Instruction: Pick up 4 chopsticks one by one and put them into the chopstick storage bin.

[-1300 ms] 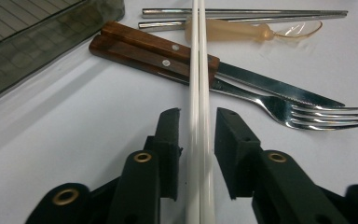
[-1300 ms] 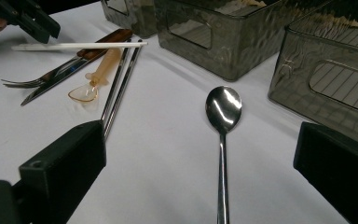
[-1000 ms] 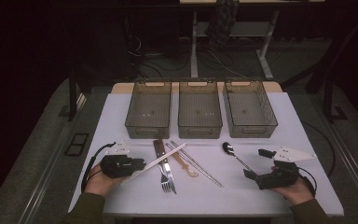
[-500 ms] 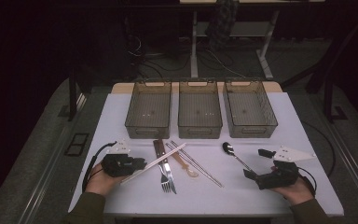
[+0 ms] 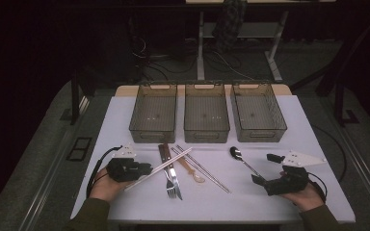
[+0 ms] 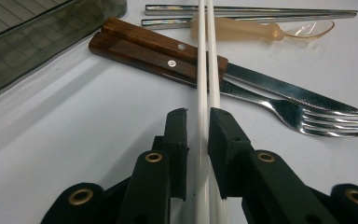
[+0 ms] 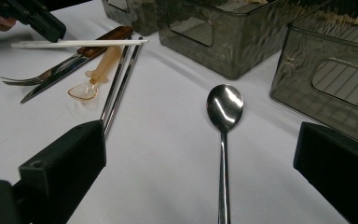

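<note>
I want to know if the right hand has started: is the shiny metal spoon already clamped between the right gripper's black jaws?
No: the metal spoon lies flat on the white table, with the right gripper wide open on either side.

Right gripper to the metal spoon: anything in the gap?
Nothing visible. In the right gripper view the metal spoon lies on bare white table, its handle running in between the open jaws of the right gripper. The metal chopsticks lie off to one side, apart from the spoon.
</note>
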Demonstrator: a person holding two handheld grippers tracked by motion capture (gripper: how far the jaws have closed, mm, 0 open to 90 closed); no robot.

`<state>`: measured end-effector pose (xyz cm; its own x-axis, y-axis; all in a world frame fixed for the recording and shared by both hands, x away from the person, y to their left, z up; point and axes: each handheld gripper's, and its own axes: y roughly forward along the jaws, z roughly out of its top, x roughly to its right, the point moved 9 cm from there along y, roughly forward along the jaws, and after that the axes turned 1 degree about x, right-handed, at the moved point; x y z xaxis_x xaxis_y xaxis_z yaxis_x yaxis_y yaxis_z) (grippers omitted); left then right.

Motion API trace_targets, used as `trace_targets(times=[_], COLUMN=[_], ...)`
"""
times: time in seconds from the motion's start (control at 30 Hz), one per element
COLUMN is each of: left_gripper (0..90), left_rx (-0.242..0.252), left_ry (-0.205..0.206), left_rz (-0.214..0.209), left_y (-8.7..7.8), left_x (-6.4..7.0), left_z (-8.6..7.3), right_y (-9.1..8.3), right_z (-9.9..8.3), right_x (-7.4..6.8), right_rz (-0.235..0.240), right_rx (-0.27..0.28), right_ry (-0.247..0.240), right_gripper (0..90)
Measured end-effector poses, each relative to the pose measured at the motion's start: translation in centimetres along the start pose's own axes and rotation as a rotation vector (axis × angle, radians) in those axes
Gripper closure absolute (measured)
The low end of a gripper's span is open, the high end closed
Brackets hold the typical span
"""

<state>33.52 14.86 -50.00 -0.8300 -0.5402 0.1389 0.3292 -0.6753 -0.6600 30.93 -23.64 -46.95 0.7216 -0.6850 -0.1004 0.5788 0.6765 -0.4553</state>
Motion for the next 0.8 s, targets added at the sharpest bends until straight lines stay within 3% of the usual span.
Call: trace_targets(times=[0.8], left_gripper=[77.2], left_rx=[-0.053], left_ry=[0.022], left_rz=[0.008], left_y=[0.96], left_x=[0.0], left_z=[-0.53], right_y=[0.03], right_z=[-0.02], right_x=[-0.02], right_rz=[0.0], right_rx=[-0.002], right_ry=[-0.001], right_gripper=[1.9])
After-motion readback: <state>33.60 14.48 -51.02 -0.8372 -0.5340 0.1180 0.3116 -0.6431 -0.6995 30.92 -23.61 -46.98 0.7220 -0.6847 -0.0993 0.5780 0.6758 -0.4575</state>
